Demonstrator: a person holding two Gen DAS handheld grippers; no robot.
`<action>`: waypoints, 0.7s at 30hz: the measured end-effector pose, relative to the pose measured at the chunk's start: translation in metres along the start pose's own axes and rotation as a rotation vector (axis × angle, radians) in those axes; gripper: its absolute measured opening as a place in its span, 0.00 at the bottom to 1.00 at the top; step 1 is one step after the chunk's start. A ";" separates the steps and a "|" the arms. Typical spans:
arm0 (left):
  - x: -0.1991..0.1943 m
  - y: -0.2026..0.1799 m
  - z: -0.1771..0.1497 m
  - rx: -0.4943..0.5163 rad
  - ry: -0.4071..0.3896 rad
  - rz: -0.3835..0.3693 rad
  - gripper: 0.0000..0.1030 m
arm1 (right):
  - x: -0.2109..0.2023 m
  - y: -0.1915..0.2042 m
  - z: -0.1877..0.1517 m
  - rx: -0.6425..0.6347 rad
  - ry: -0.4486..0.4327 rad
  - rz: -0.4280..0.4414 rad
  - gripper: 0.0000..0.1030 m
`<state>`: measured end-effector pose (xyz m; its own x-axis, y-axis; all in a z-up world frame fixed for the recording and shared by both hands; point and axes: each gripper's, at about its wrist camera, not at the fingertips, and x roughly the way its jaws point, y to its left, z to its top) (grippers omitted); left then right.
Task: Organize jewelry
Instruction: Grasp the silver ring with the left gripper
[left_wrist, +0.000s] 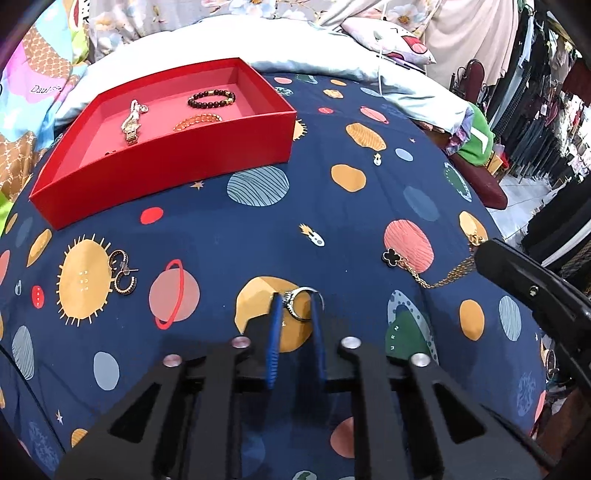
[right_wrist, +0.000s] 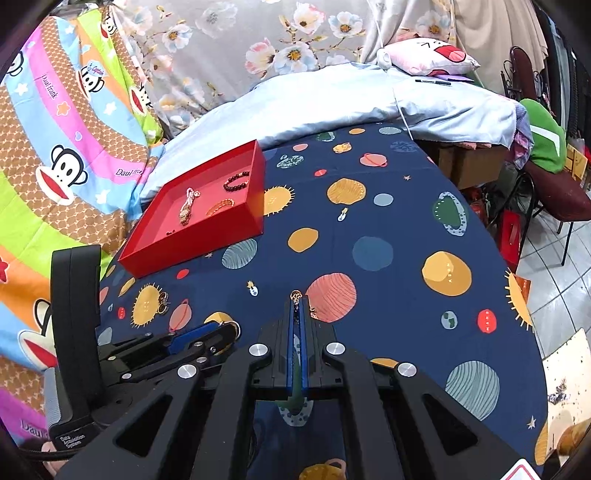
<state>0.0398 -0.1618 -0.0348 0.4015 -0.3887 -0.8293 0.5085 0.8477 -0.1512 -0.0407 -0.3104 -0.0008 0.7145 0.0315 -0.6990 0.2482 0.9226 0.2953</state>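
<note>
Ring (left_wrist: 301, 304): silver, pinched between the blue pads of the left gripper (left_wrist: 295, 306), on the planet-print bedspread (left_wrist: 332, 221) well in front of the red tray (left_wrist: 166, 162).
Necklace (left_wrist: 424, 271): gold chain with a black clover charm, near side of the red tray and off to its right; its clasp end is clamped in the right gripper (right_wrist: 295, 306), jaws pressed together.
Hoop earrings (left_wrist: 122, 273): in front of the tray's left corner.
Inside the red tray: watch (left_wrist: 132, 123), dark bead bracelet (left_wrist: 211, 99), orange bracelet (left_wrist: 197, 122).

You had: 1 red tray (left_wrist: 207, 147) | 2 bracelets (left_wrist: 211, 99) | 1 watch (left_wrist: 132, 123) | 2 hoop earrings (left_wrist: 122, 271) | 1 ring (left_wrist: 301, 304) | 1 necklace (left_wrist: 417, 267) | 2 grippers (left_wrist: 295, 299)
</note>
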 end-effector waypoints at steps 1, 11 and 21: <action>0.000 0.001 0.000 0.000 0.001 -0.003 0.07 | 0.000 0.001 0.000 0.000 0.001 0.002 0.02; -0.018 0.014 -0.005 -0.020 -0.012 -0.036 0.00 | -0.001 0.011 0.003 -0.018 -0.006 0.010 0.02; -0.013 0.007 -0.003 -0.045 0.001 -0.058 0.26 | -0.002 0.014 0.001 -0.021 -0.004 0.017 0.02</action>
<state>0.0356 -0.1498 -0.0272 0.3711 -0.4373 -0.8192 0.4962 0.8390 -0.2232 -0.0379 -0.2985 0.0054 0.7209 0.0456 -0.6915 0.2226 0.9297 0.2934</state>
